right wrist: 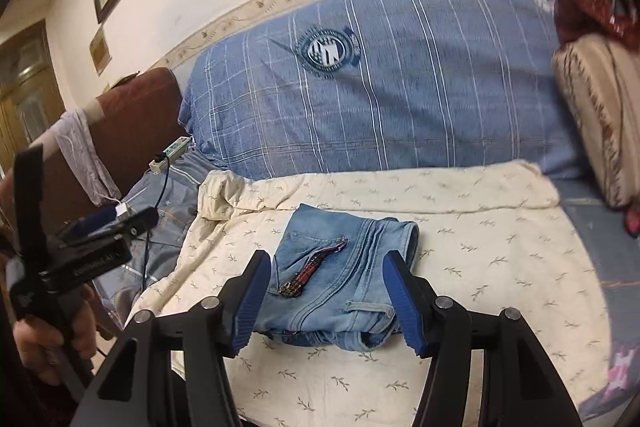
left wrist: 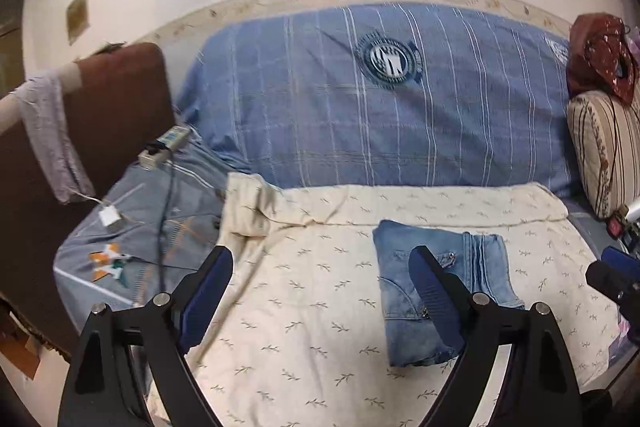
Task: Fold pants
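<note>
The folded jeans (right wrist: 340,275) lie in a compact bundle on the cream leaf-print sheet (right wrist: 480,259), in front of the blue striped pillow (right wrist: 400,99). The left gripper (left wrist: 324,291) hangs above the sheet, jaws spread wide and empty. The right gripper (right wrist: 326,297) hovers over the denim, jaws apart, gripping nothing.

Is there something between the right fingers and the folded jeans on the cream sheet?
Nothing visible. The right gripper is open above the jeans, which lie alone on the sheet.
</note>
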Demonstrator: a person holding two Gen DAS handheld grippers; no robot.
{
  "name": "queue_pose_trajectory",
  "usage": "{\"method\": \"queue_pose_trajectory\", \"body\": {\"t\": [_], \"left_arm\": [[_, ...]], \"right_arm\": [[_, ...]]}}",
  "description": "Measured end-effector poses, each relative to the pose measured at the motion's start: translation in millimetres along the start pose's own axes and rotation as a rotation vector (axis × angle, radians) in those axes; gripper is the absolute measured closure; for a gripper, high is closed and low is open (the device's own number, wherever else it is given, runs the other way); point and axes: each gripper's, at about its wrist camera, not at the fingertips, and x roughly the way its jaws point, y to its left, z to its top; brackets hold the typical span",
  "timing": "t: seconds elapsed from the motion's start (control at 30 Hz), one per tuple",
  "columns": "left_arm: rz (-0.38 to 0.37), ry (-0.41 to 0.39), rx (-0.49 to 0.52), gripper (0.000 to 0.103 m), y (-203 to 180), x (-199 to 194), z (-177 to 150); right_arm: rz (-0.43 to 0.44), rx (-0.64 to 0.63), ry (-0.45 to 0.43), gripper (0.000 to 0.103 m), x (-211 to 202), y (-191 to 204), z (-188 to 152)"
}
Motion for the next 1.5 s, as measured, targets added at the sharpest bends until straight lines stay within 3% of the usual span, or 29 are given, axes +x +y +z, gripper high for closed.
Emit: {"method": "queue_pose_trajectory", "body": {"t": [0.23, 0.4, 0.8, 1.5], "left_arm": [[0.030, -0.056, -0.017, 0.006, 0.9, -32.9, -5.1], [0.124, -0.129, 0.037, 0.002, -4.9, -54.8, -8.1], [0.046, -0.138, 0.068, 0.001, -15.9, -77.2, -4.8], [0.052, -0.095, 0.049, 0.001, -11.4, -71.3, -5.5]], "right_arm": [[-0.037, -0.080, -0.065, 0.041, -29.3, 22.1, -10.3], [-0.041, -0.088, -0.123, 0.041, -46.0, 27.6, -16.1], [-0.069, -0.080, -0.147, 0.041, -56.6, 24.2, -20.0], [-0.055, -0.119, -0.140, 0.041, -58.7, 42.1, -23.0]]}}
